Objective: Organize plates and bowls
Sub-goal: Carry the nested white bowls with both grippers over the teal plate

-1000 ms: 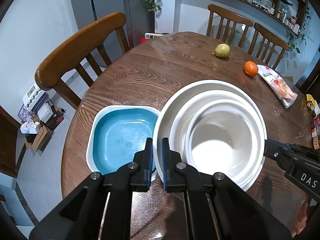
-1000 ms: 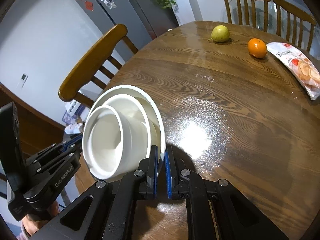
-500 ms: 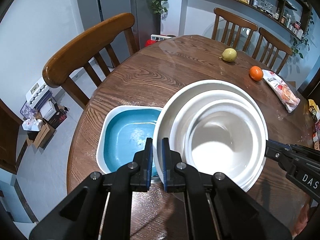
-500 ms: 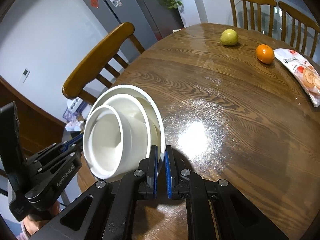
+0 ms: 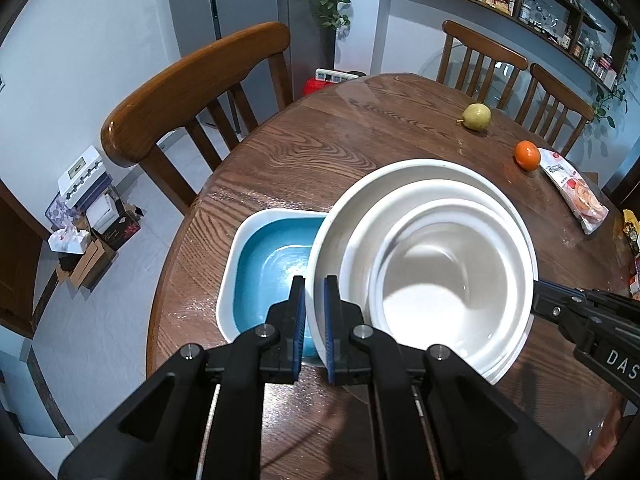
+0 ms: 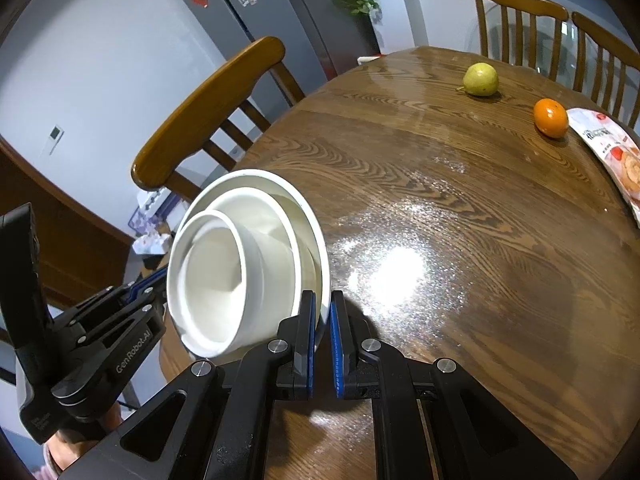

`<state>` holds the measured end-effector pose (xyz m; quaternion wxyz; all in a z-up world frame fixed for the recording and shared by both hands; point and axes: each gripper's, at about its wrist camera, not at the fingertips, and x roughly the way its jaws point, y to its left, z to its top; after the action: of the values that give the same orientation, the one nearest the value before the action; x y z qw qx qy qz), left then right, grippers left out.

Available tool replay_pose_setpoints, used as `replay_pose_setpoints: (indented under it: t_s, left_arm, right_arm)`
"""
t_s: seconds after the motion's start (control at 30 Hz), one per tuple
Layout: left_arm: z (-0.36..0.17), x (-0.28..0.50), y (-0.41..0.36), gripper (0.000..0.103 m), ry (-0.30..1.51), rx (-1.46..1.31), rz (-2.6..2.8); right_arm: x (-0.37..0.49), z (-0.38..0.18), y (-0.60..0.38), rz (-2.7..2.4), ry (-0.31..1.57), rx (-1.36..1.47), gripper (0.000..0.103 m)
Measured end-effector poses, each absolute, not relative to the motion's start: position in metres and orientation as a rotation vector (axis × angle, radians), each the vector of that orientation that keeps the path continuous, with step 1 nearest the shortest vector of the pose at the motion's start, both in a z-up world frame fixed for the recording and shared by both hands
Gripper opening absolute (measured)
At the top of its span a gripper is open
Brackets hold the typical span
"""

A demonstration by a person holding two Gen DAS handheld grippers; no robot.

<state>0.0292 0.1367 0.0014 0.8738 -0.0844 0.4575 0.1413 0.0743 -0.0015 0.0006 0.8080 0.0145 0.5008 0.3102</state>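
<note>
Tabletop (image 5: 340, 136): bowls (image 5: 440, 272) seemingly between hand-held grippers (image 5: 314, 320).

White stack (image 5: 424, 264): wide shallow plate w/ two bowls nested inside, smallest innermost, all glossy, empty. Stack held off wooden table, tilted, rim clamped on opposite sides. Blue square dish (image 5: 272, 264), white rim, empty, flat on table nr edge, partly hidden behind stack's left side

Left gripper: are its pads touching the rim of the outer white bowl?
Touching. The left wrist view shows the left gripper with both pads clamped on the outer white bowl rim.
</note>
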Motion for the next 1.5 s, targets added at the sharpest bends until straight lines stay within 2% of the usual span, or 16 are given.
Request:
replay_pose_setpoints:
  t_s: [1.5]
  left_arm:
    - [-0.013, 0.028, 0.187, 0.004, 0.994, -0.219, 0.376]
  right_arm:
    - [0.082, -0.014, 0.056, 0.728, 1.113, -0.021, 0.011]
